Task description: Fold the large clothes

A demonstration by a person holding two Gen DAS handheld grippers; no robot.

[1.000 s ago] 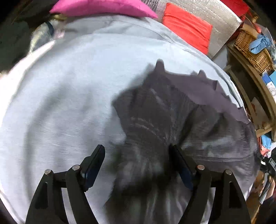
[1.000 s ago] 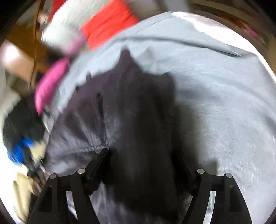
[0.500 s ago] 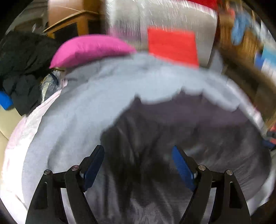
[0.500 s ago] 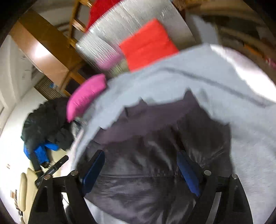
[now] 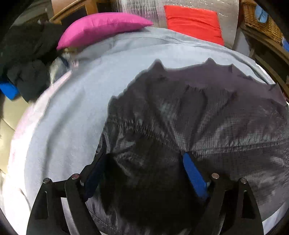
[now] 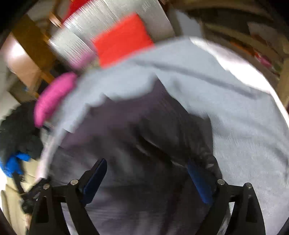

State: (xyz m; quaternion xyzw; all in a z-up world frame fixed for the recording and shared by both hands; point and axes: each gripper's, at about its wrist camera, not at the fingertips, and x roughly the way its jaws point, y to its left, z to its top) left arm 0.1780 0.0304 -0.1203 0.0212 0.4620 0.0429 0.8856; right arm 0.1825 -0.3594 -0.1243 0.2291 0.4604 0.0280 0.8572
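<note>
Jaws of left gripper (image 5: 142,159) spread wide, just been opening further, blue pads clear on both sides, dark fabric bunched between them but not pinched. Jaws of right gripper (image 6: 147,166) likewise wide apart and just been opening, same fabric below and between, nothing clamped; that view heavily blurred. Dark grey jacket (image 5: 198,112) spread on pale blue sheet (image 5: 72,112) of bed, jagged top edge toward the far side, creases running down toward both grippers. Pink pillow (image 5: 101,27) and red cushion (image 5: 195,21) at far edge of bed, against silver padded panel (image 5: 144,9). Black clothes heap (image 5: 27,59) off left side. Wicker basket (image 5: 260,19) at upper right.
</note>
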